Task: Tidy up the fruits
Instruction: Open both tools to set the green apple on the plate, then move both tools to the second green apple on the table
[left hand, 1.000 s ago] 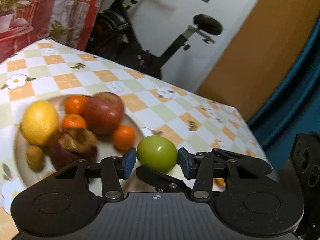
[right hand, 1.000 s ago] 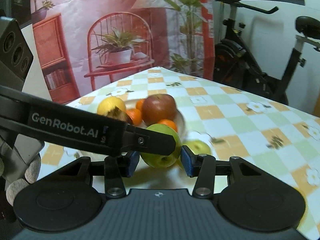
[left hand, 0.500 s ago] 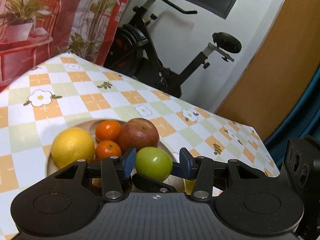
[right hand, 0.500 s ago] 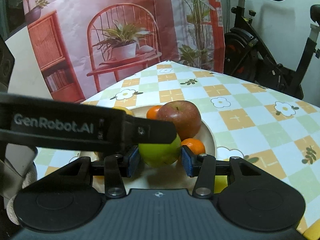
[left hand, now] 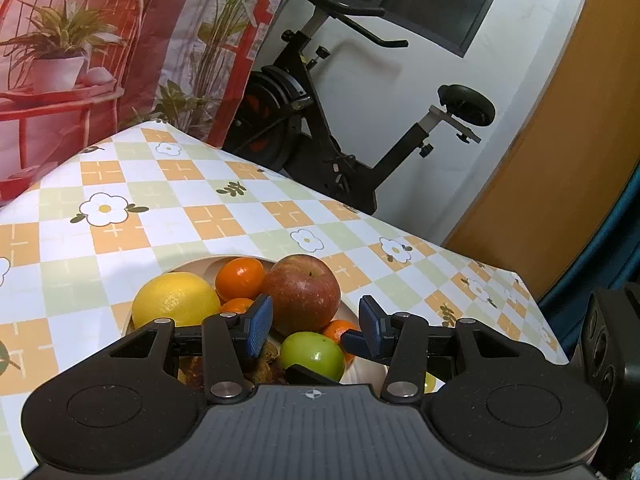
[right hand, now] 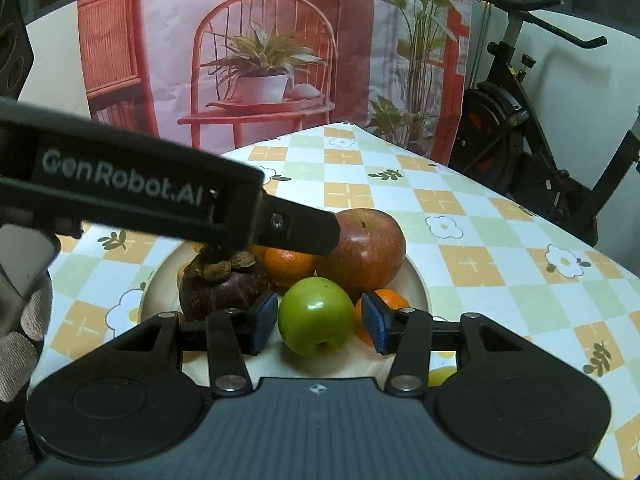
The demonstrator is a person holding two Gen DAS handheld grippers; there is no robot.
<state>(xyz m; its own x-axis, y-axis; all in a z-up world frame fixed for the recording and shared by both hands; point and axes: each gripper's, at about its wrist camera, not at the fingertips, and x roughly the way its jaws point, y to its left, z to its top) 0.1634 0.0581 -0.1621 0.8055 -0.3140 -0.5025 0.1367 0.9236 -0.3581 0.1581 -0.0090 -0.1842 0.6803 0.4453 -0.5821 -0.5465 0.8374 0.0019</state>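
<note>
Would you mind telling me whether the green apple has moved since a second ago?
Yes. In the right wrist view, the green apple was beside the plate; now it sits on it, in front of the red apple, between open fingers.

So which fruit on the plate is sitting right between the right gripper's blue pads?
The green apple. It sits between the right gripper pads at the plate's front, unlike the red apple, mangosteen and oranges behind.
</note>
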